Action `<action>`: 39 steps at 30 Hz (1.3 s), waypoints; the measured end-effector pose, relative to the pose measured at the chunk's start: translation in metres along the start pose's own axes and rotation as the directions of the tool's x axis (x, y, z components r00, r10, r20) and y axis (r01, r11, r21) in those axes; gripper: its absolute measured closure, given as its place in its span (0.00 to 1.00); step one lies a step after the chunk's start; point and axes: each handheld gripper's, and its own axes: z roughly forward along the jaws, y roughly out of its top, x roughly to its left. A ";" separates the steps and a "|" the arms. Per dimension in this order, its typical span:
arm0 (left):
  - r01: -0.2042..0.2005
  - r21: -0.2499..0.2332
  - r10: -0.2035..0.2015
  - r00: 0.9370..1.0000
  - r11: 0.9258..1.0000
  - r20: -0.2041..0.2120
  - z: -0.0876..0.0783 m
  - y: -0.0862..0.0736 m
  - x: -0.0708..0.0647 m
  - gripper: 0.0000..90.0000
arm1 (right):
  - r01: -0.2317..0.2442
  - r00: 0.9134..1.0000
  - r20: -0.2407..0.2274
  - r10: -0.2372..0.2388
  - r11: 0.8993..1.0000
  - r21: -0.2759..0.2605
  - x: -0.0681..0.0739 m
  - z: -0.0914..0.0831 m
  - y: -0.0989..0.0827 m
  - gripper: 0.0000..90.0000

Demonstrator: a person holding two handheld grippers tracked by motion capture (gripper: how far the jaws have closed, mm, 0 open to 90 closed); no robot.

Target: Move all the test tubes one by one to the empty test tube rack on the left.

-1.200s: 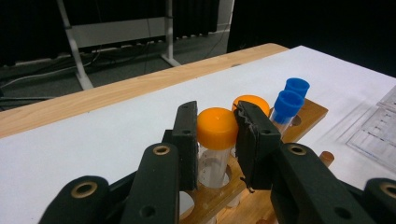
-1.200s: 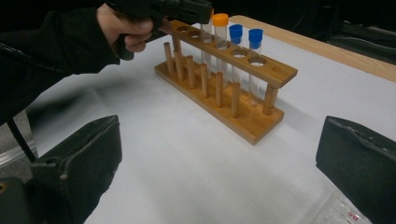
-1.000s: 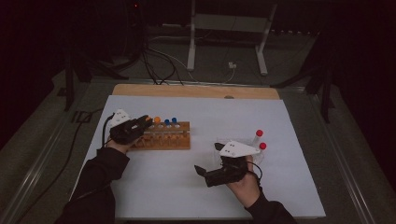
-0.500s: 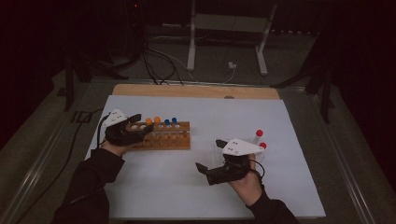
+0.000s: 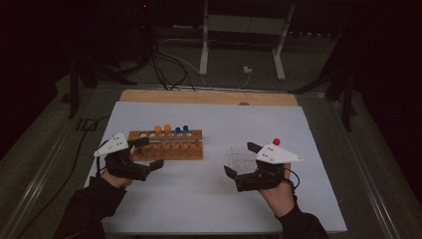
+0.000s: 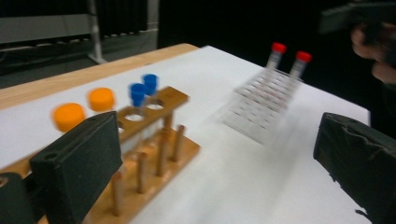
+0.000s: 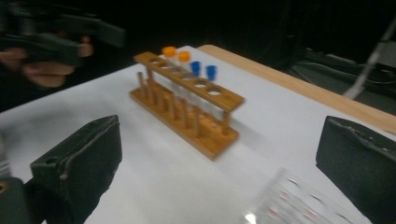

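L gripper [image 5: 149,153] jaws just opened, nothing between them, beside wooden rack [image 5: 166,144] holding orange/blue tubes at 10 o'clock; R gripper [image 5: 239,162] open by clear rack [image 5: 244,159] at 4 o'clock—likely next: fetch red-capped tube [image 6: 275,55].

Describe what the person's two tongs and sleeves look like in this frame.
Each set of tongs, the left tongs and the right tongs, has a black body with two blocky black jaws, padded and matte in the gripper views. A pale grey three-cornered plate sits on top of each, marked with small dark dots. A thin dark cable loops from the right one. The sleeves are dark and long.
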 end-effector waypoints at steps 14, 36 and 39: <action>-0.018 -0.023 0.018 1.000 1.000 0.012 -0.001 -0.004 -0.012 0.01 | -0.057 0.986 0.160 0.051 0.998 0.035 -0.026 -0.040 -0.030 0.01; -0.020 -0.015 0.020 1.000 1.000 0.005 -0.001 -0.006 -0.012 0.01 | -0.186 0.929 0.350 0.117 0.968 0.170 -0.075 -0.048 -0.076 0.51; -0.019 -0.016 0.019 1.000 1.000 0.007 -0.001 -0.006 -0.012 0.01 | -0.197 0.927 0.356 0.116 0.959 0.202 -0.079 -0.043 -0.078 0.59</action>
